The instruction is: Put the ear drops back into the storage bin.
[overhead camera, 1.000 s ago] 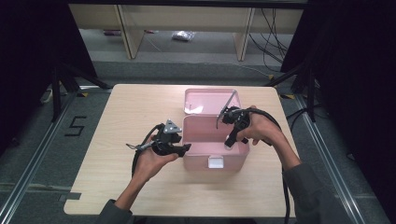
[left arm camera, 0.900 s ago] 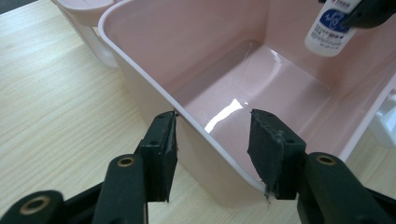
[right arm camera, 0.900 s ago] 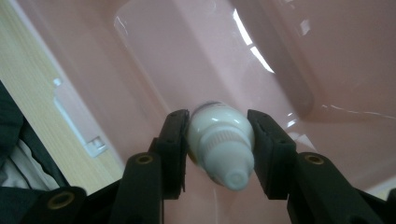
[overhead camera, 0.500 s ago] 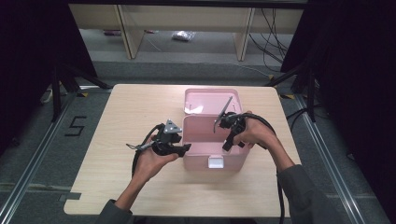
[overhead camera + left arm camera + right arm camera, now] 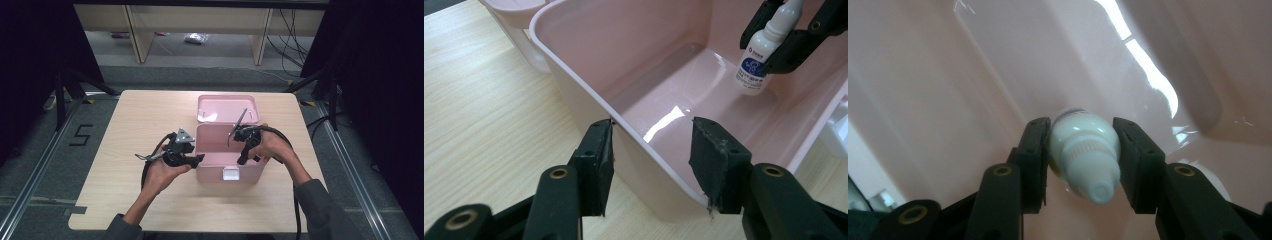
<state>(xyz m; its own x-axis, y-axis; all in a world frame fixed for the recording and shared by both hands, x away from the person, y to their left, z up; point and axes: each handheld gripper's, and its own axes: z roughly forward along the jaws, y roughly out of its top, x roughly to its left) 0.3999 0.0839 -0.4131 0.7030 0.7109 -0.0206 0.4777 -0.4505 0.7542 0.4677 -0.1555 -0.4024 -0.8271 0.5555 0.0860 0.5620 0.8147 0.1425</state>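
Centre of the high view: pink box (image 5: 227,162) sits open on the worktop (image 5: 125,125), its lid (image 5: 227,107) lying just behind it toward the upper frame.

Right tool (image 5: 1080,157) is clamped on a small white dropper bottle (image 5: 1084,155), pads on both sides of the shoulder, nozzle pointing back at the camera. In the left gripper view the bottle (image 5: 761,55) hangs upright at upper right of the frame, inside the box, base near the floor; contact not clear.

Left tool (image 5: 651,162) straddles the box's near wall, one pad outside, one inside. Jaws part-open, gap visible on the inner side at least, so it reads as bracing rather than a firm pinch.

To do it well, as I judge it:
- lower straight, keep the bottle vertical, seat the base flat before letting go
- open the pads only slightly, then lift clear without clipping the nozzle
- keep the left one steadying the wall; a light box would skid

Materials: box is glossy moulded plastic, rounded corners, thin rim, hard highlights on the floor, white latch on the front. Bottle is smooth white plastic, ribbed cap collar, tapered tip, blue-print label. Worktop is pale wood-grain laminate. Pads are matte black rubber, frayed at the edges.
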